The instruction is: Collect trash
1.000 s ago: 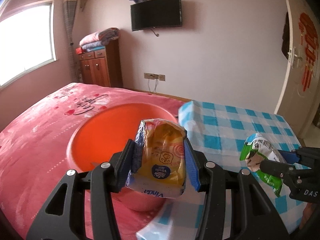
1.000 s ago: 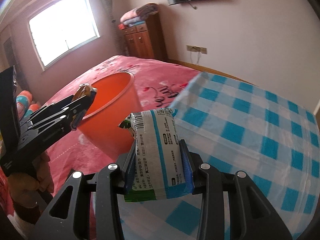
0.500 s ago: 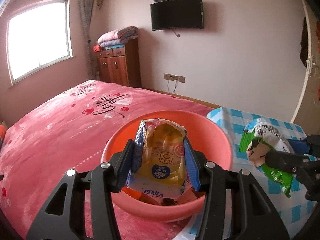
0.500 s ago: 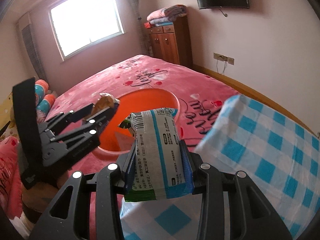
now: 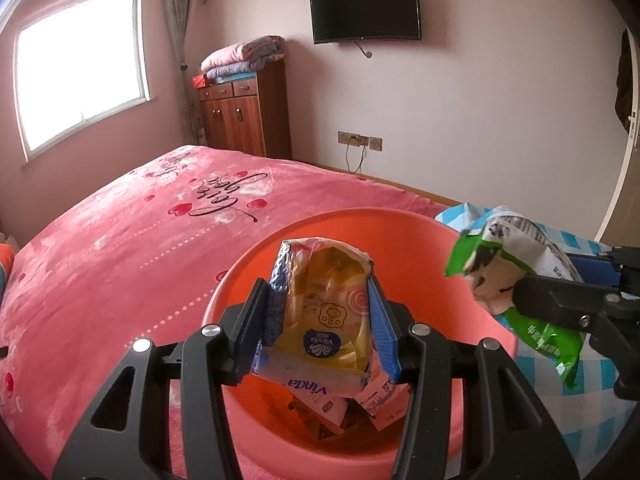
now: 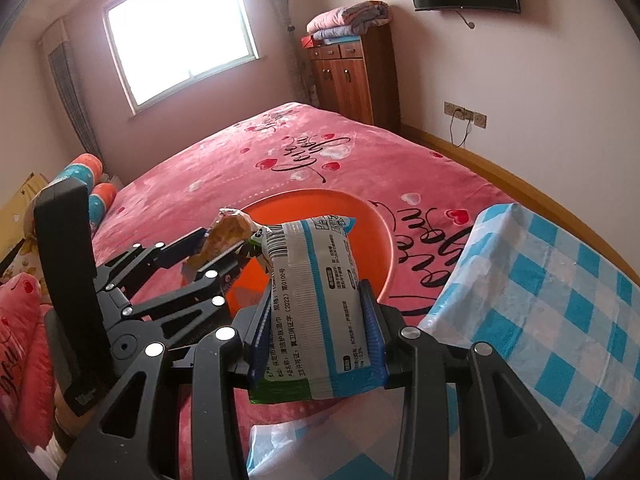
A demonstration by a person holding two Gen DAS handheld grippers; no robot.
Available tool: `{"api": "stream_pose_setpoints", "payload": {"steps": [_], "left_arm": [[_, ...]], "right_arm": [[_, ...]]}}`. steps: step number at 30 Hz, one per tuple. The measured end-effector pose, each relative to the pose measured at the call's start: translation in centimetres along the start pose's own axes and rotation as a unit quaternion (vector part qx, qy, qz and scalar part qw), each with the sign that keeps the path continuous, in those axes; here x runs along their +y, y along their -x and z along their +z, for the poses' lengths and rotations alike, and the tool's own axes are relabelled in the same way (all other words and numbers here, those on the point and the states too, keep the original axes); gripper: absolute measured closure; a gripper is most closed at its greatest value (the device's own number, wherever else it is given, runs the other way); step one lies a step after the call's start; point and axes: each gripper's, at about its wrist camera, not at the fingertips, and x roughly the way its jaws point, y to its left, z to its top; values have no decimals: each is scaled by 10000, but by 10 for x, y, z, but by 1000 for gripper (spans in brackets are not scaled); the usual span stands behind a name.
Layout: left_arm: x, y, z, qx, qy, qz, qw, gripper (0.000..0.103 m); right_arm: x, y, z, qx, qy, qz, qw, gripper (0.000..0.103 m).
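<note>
Orange plastic makes up the round trash bin, and it sits on the pink bed cover with its mouth open to the ceiling. Some wrappers lie in the bottom of it.

The left gripper has its two blue pads squeezed onto a yellow Vinda tissue pack. The pack stands up tall between the pads, with its long side pointing up and away from the camera. In the left wrist view the pack hangs right over the open mouth of the bin, with the orange wall showing all around it. So this pack looks ready to fall straight in.

The right gripper is pinched onto a green and white wet wipes pack. This pack also stands tall, with its long side running away from the camera. In the right wrist view the bin's mouth lies ahead of the pack and a little to the left, partly hidden behind it. In the left wrist view the same pack floats near the right edge of the bin, about over the rim, with the blue checked cloth under the gripper behind it.

So the left hand looks nearer to the drop spot. The right one likely needs to go a bit more toward the middle of the bin. If it let go now, the wipes pack might hit the rim and slide onto the checked cloth.

Both packs are soft, so they may stick to the pads for a moment.
</note>
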Motion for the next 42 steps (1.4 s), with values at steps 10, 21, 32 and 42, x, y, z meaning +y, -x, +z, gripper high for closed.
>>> {"api": "stream_pose_setpoints", "payload": {"steps": [10, 21, 32, 42], "left_arm": [[0, -14, -2, 143, -4, 35, 9999, 50], [-7, -15, -3, 126, -192, 413, 9989, 9], [-19, -7, -3, 117, -328, 460, 9983, 9], [-34, 3, -4, 76, -404, 377, 9984, 8]], "right_arm": [[2, -16, 4, 69, -51, 145, 9999, 61], [-7, 21, -3, -629, -227, -215, 9975, 21], [-27, 37, -17, -752, -479, -570, 9944, 14], [-28, 44, -34, -767, -399, -875, 9924, 10]]}}
